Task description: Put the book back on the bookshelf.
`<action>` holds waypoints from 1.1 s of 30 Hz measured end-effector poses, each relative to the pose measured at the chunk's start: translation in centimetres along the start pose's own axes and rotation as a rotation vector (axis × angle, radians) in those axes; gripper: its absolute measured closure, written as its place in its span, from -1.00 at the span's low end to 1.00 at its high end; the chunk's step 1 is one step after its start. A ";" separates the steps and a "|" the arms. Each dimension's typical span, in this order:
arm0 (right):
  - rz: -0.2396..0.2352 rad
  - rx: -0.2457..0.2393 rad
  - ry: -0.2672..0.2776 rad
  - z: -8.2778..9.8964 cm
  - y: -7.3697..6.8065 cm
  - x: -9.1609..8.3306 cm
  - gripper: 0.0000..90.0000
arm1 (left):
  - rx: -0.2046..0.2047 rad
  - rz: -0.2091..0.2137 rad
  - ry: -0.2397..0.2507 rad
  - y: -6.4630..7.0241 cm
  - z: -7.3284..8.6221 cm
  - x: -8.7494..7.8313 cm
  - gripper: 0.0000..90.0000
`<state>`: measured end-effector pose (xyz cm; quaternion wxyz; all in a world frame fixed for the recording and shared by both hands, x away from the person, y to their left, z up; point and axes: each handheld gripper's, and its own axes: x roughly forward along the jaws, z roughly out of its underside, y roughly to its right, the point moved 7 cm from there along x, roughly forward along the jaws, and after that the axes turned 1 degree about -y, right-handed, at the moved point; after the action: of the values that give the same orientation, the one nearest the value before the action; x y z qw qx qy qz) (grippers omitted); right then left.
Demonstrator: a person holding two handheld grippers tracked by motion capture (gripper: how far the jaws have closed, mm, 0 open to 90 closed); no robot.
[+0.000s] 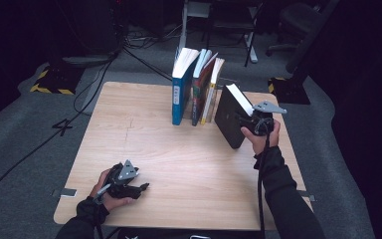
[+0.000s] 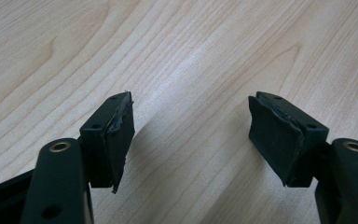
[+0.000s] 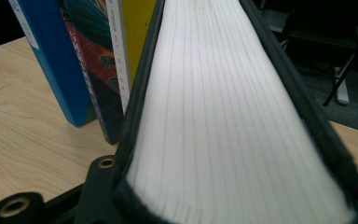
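Right gripper [image 1: 255, 123] clamped on a thick black-covered book [image 1: 231, 119] with white page edges.
Just beside it, a blue [image 1: 180, 94], a red-patterned [image 1: 198, 94] and a yellow book [image 1: 210, 97] are stood upright on the pale wooden table [image 1: 144, 129]. Well apart, the left gripper [image 1: 140, 188] is held with jaws apart and empty.

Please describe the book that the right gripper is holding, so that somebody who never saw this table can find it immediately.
On the wooden table, look toward the far edge, where three books stand upright in a row. Just to the right of that row, the black book leans tilted, clamped in the right gripper. It alone has a plain black cover; its neighbours are blue, dark patterned and yellow.
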<state>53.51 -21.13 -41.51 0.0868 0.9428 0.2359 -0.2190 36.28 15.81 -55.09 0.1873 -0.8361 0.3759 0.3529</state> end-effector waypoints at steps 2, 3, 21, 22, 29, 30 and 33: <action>-0.012 0.000 -0.011 -0.2 0.0 0.0 0.12 | -0.001 0.002 -0.001 0.0 0.0 0.0 -0.31; -0.012 0.003 -0.010 -0.3 0.1 -0.1 0.11 | -0.002 0.004 0.002 0.1 0.0 0.0 -0.31; 0.011 0.007 -0.037 -2.2 1.0 0.8 0.15 | -0.019 0.026 0.006 0.0 0.1 0.1 -0.31; 0.005 0.004 -0.034 -2.2 1.2 0.8 0.15 | -0.018 0.028 0.006 0.0 0.1 0.1 -0.31; 0.023 0.004 -0.037 -2.3 2.2 0.9 0.16 | -0.015 0.034 0.007 0.1 0.1 0.0 -0.31; 0.025 0.008 -0.040 -2.3 2.4 0.9 0.16 | -0.015 0.034 0.007 0.1 0.1 0.0 -0.31; 0.016 0.003 -0.041 -2.3 2.6 0.9 0.16 | -0.020 0.034 0.006 0.2 0.2 0.0 -0.31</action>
<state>56.31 -22.41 -39.70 0.0919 0.9400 0.2264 -0.2380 36.07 15.81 -55.21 0.1719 -0.8326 0.3870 0.3570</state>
